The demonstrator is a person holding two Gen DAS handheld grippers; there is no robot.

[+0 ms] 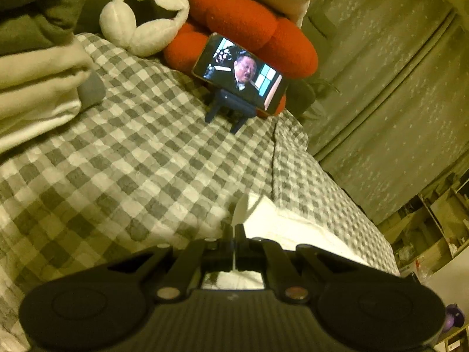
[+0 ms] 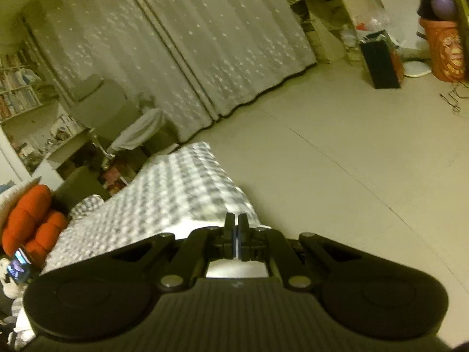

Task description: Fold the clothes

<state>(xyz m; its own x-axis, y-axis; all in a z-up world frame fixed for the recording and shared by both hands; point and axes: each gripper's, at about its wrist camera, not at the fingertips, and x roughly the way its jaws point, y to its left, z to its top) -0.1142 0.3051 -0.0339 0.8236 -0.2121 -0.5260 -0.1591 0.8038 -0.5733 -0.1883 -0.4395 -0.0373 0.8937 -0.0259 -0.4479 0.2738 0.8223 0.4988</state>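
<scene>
A white garment (image 1: 296, 228) lies on the grey-and-white checked bedspread (image 1: 132, 152) near the bed's right edge. My left gripper (image 1: 234, 230) is shut on a raised fold of that white cloth, and a thin strip of it shows between the pads. In the right wrist view, my right gripper (image 2: 236, 224) hangs over the bed's corner (image 2: 181, 184), its jaws pressed together on a thin white edge of the garment (image 2: 202, 225). More white cloth shows under the fingers. Most of the garment is hidden behind the gripper bodies.
A phone on a small stand (image 1: 240, 76) plays at the head of the bed, before a red cushion (image 1: 258, 26) and a white plush (image 1: 140, 17). Stacked folded clothes (image 1: 35, 88) lie at the left. Curtains (image 2: 176, 44), bare floor (image 2: 351, 161), a black box (image 2: 381, 61) and an orange bin (image 2: 442, 52) lie beyond.
</scene>
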